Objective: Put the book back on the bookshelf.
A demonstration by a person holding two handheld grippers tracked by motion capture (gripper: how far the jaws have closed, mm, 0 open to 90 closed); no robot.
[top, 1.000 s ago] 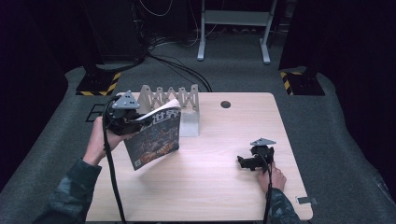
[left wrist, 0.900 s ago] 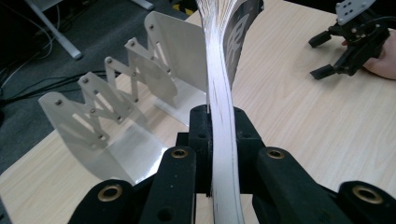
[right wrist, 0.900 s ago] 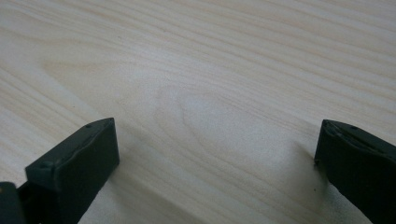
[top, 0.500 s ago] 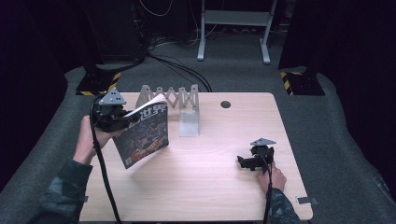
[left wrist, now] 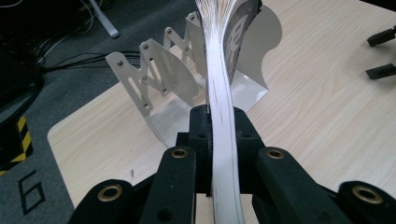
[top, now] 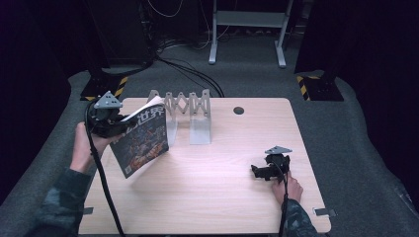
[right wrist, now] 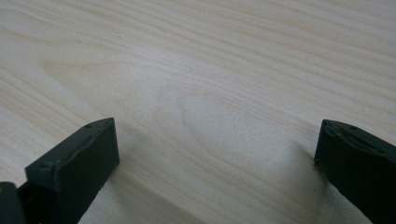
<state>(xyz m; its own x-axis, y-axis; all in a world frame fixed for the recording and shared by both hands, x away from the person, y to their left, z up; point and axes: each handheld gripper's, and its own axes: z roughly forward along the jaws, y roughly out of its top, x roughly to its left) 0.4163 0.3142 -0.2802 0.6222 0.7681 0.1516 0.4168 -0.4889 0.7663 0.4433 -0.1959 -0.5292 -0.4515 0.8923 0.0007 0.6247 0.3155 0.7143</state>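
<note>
Magazine (top: 141, 143) is held clamped on edge in the left tongs (left wrist: 219, 140) above the tabletop's (top: 222, 197) left side, near the metal rack (top: 190, 116), right tongs (top: 262, 170) resting wide and empty; lining up with a rack slot is judged next.

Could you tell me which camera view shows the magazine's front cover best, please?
The high view: the magazine, clamped in the left hand-held gripper, faces the camera there. The left gripper view shows its page edges end-on; the right gripper view shows bare table.
</note>
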